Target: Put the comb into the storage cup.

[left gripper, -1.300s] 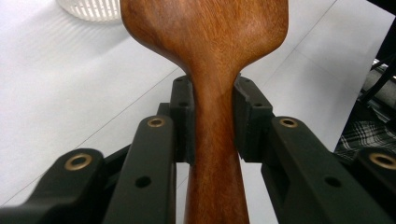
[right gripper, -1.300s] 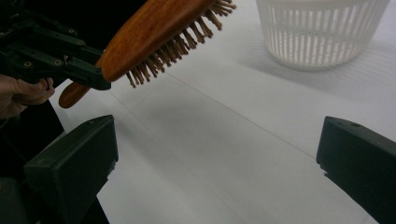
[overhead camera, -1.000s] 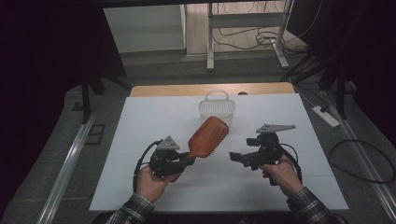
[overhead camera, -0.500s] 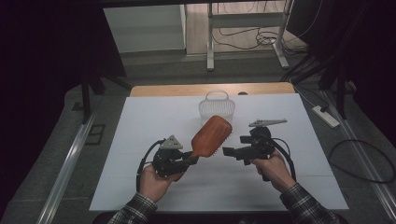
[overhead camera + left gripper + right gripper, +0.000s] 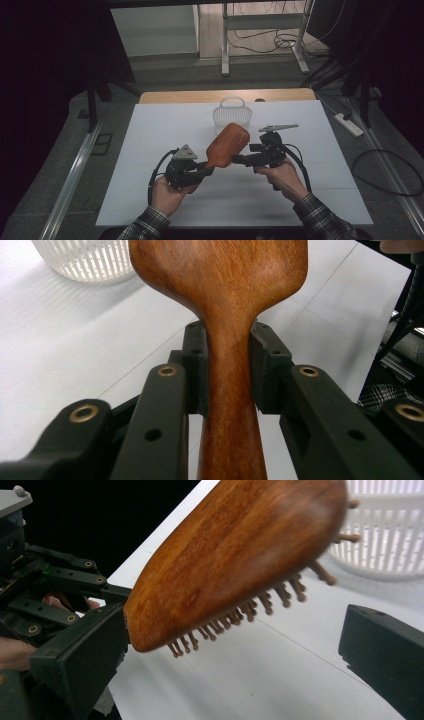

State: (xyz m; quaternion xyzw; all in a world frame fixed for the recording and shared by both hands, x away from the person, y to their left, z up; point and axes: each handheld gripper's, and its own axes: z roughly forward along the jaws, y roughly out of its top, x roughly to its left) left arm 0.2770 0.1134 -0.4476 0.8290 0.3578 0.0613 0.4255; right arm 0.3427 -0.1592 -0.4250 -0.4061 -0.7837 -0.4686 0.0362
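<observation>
High view first, nearest to me: my two forearms come in from the near edge, sleeves in plaid, each hand wrapped round a gripper over the white table (image 5: 150, 150). My left gripper (image 5: 202, 170) is clamped on the handle of the wooden hairbrush (image 5: 227, 145); in the left gripper view the two pads (image 5: 197, 367) press the narrow neck just below where the brush (image 5: 220, 285) widens, jaws drawn in most of the way around that neck. The left hand sits low and near, wrist level, gripper pointing far and to the right.

The brush is off the table, its long axis running from my left gripper up and away to the right, head raised toward the far side, bristles facing right and down. My right gripper (image 5: 245, 160) points left at it from the right, hand raised a little, wrist turned inward. In the right gripper view its jaws stand wide apart, one on each side of the brush head (image 5: 235, 560), bristles hanging between them, neither pad pressing on it. So the head lies just ahead of the right gripper, crosswise to its reach, and I judge a small push leftward puts the head within its bite.

Farther off, beyond the brush head, sits the white slatted basket (image 5: 231, 116), well short of the far edge.
</observation>
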